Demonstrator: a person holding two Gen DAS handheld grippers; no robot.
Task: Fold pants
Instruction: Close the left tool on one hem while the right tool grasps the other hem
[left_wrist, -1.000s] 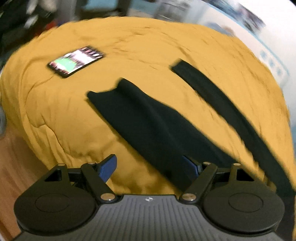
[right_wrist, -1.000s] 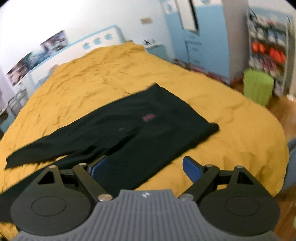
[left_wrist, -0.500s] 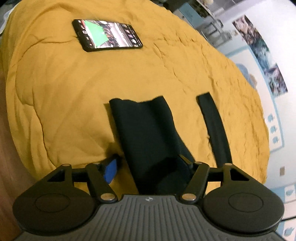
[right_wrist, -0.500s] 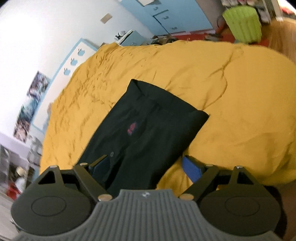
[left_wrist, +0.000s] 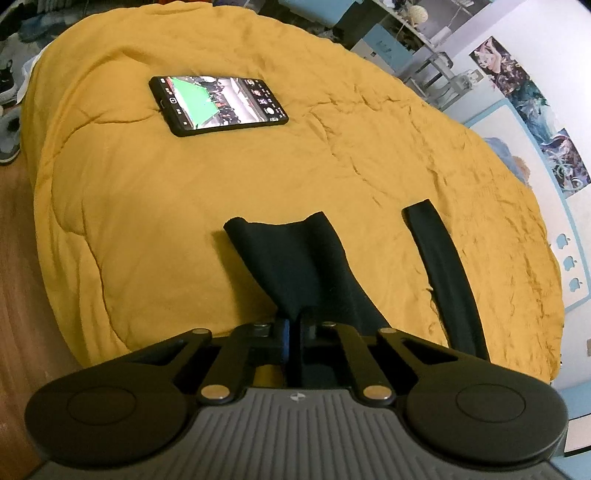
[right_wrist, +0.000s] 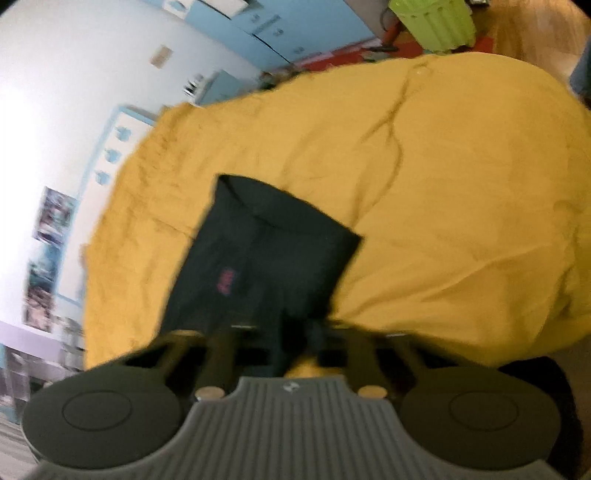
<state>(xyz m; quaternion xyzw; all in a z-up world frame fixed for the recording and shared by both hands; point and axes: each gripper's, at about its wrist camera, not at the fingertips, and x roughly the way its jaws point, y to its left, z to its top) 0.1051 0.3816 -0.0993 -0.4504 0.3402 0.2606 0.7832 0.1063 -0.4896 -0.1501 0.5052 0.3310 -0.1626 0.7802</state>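
Two grippers, both with jaws just closed down to a pinch on black cloth. Left gripper (left_wrist: 293, 328): jaws closed on the near edge of one leg of the pants (left_wrist: 295, 266); the cloth runs between the blue pads and away from them up the bed (left_wrist: 147, 221). That leg lies flat, its cuff end farthest from the jaws. The second leg shows as a narrow black strip to the right, apart from the first, with yellow cover between the two. Right gripper (right_wrist: 295, 339): picture blurred, but the jaws stand together on the near edge of the pants (right_wrist: 258, 266) at the waist end; a small red mark shows on the cloth beyond them. The far corner of the waistband lies flat on the bed (right_wrist: 443, 184).

Farther off, left view: a phone (left_wrist: 218, 105) with its screen lit lies face up on the cover, well apart from the pants.

Farthest, right view: a green bin (right_wrist: 432, 22) stands on the floor past the bed; its contents cannot be seen.
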